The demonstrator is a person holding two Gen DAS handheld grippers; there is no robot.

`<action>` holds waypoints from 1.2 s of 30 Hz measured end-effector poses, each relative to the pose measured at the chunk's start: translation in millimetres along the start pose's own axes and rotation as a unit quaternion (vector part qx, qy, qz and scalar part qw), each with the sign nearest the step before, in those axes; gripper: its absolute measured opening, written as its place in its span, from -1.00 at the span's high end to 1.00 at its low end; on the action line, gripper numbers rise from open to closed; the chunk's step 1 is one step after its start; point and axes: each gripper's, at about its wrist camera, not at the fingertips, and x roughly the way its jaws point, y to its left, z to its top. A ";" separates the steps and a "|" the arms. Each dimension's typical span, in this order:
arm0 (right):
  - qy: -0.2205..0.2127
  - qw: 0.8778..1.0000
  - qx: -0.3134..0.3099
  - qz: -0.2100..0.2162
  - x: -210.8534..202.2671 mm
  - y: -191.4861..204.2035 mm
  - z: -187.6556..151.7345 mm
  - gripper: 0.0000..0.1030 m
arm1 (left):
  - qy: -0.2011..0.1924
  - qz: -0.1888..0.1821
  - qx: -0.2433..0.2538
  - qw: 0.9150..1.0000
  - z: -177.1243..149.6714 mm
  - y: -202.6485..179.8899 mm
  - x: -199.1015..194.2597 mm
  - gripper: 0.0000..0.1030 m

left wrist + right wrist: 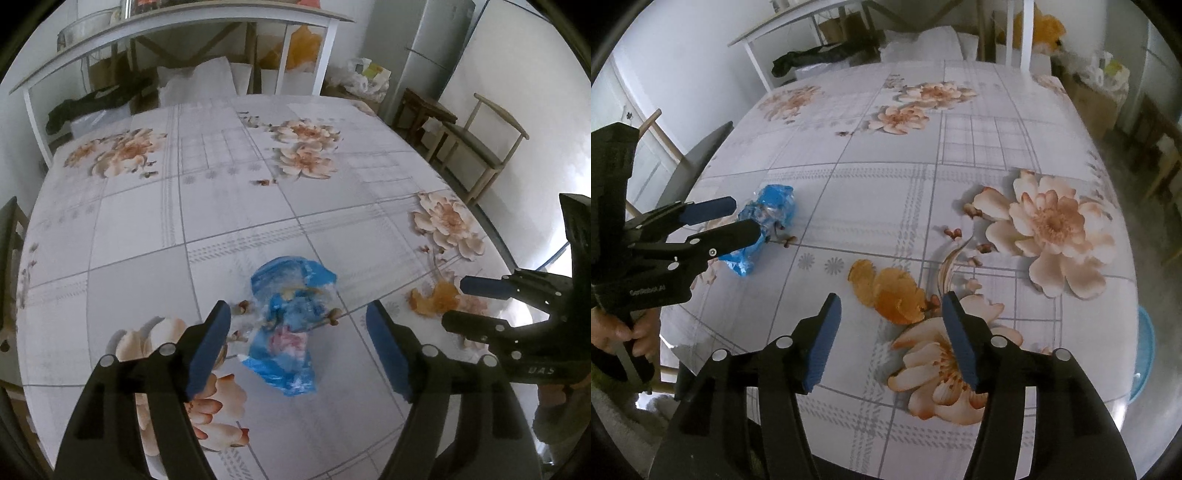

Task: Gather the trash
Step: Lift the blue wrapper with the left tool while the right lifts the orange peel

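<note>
Trash lies in two spots on the flowered table [155, 229]: a crumpled blue wrapper [291, 325] and a piece of orange peel [890, 291]. In the left wrist view the wrapper sits just ahead of the left gripper [299, 343], toward 12 o'clock between its fingers; the jaws stand wide and the pads are clear of the plastic. In the right wrist view the peel lies at 12 o'clock of the right gripper [892, 339], whose jaws are parted and empty. Both pieces seem to be at the pre-grasp step. Next each hand probably has to sink until the pads straddle its piece, then close gently, since the wrapper is thin and may slip. A blue bin [1145, 354] shows at 3 o'clock off the table's edge, a likely drop spot.
</note>
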 end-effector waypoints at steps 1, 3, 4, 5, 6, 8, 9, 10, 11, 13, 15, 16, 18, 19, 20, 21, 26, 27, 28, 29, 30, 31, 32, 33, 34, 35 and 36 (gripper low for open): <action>0.000 1.000 0.000 0.002 1.3 -0.1 0.3 -0.07 | 0.001 0.001 0.003 1.000 0.9 -0.6 1.8 -0.43; -0.001 1.000 -0.001 0.001 3.6 -0.3 0.1 -0.07 | 0.001 0.003 0.009 1.000 3.0 -2.0 5.3 -0.43; 0.000 1.000 -0.001 0.001 5.5 -0.8 0.2 -0.07 | 0.002 0.007 0.012 1.000 3.8 -2.5 7.1 -0.43; 0.000 1.000 0.001 0.002 6.2 -1.3 0.2 -0.07 | 0.003 0.012 0.014 1.000 4.6 -3.3 9.3 -0.43; 0.001 1.000 0.003 0.003 7.3 -1.9 0.3 -0.02 | 0.003 0.015 0.016 1.000 4.9 -3.3 10.8 -0.35; 0.001 1.000 0.004 0.003 8.3 -2.3 0.3 0.08 | 0.009 0.023 0.020 0.999 5.1 -3.4 14.6 -0.24; 0.000 1.000 0.002 0.002 7.9 -2.1 0.3 0.14 | 0.013 0.029 0.022 0.999 4.6 -3.9 17.0 -0.16; 0.001 1.000 -0.001 0.000 7.9 -1.7 0.5 0.22 | 0.014 0.031 0.023 0.999 4.4 -3.1 18.0 -0.08; 0.002 1.000 -0.003 0.000 7.5 -1.4 0.2 0.25 | 0.017 0.031 0.023 0.999 3.7 -3.1 19.5 -0.05; 0.003 1.000 -0.010 -0.004 7.0 0.1 -0.8 0.34 | 0.020 0.035 0.022 0.999 3.4 -2.4 21.3 0.04; 0.005 1.000 -0.021 -0.013 7.0 2.0 -1.4 0.42 | 0.022 0.037 0.020 0.999 2.2 -1.4 22.5 0.15; 0.006 0.999 -0.030 -0.022 6.7 4.3 -2.6 0.50 | 0.021 0.038 0.018 0.999 1.8 -0.8 22.1 0.17; 0.008 0.999 -0.036 -0.029 6.3 6.0 -4.1 0.56 | 0.019 0.039 0.015 0.999 1.2 0.3 21.3 0.29; 0.008 0.999 -0.037 -0.030 5.9 6.2 -4.9 0.61 | 0.018 0.039 0.014 0.999 1.1 0.6 20.8 0.35; 0.007 0.999 -0.037 -0.029 5.0 6.0 -5.8 0.64 | 0.017 0.038 0.014 0.999 1.5 0.7 20.5 0.38; 0.006 0.999 -0.037 -0.026 3.8 5.6 -6.4 0.73 | 0.017 0.039 0.013 0.999 1.8 0.7 19.6 0.42; -0.003 1.000 -0.021 -0.004 -4.2 1.2 -8.5 0.83 | 0.008 0.036 0.014 0.999 5.8 -2.8 11.1 0.47; -0.007 1.000 -0.016 0.000 -6.6 -0.7 -9.1 0.84 | 0.005 0.035 0.013 0.999 7.1 -3.9 8.8 0.48; -0.010 1.000 -0.012 0.004 -8.6 -2.0 -8.8 0.85 | 0.002 0.032 0.013 0.999 8.9 -5.7 6.2 0.48; -0.015 1.000 -0.004 0.009 -11.8 -5.2 -9.0 0.85 | 0.000 0.028 0.014 1.000 11.1 -8.3 3.4 0.49; -0.020 1.000 0.004 0.014 -14.9 -8.3 -8.9 0.85 | -0.004 0.024 0.015 1.000 13.7 -11.6 0.7 0.49; -0.027 0.999 0.015 0.020 -19.7 -13.1 -9.2 0.85 | -0.006 0.020 0.017 1.000 16.0 -14.6 -1.4 0.49; -0.032 0.999 0.023 0.023 -23.1 -16.7 -9.2 0.85 | -0.011 0.011 0.022 1.000 20.7 -20.6 -4.8 0.49; -0.040 0.998 0.036 0.028 -28.7 -22.7 -9.6 0.85 | -0.015 0.003 0.027 1.000 25.1 -25.9 -7.1 0.49; -0.046 0.997 0.046 0.030 -33.5 -27.8 -9.8 0.85 | -0.021 -0.005 0.034 0.999 31.1 -32.9 -9.5 0.49; -0.057 0.996 0.062 0.033 -41.8 -36.2 -10.7 0.85 | -0.027 -0.018 0.041 0.999 38.3 -41.9 -11.6 0.49; -0.070 0.994 0.079 0.033 -51.4 -46.2 -12.3 0.85 | -0.031 -0.032 0.045 0.998 45.1 -50.2 -12.6 0.49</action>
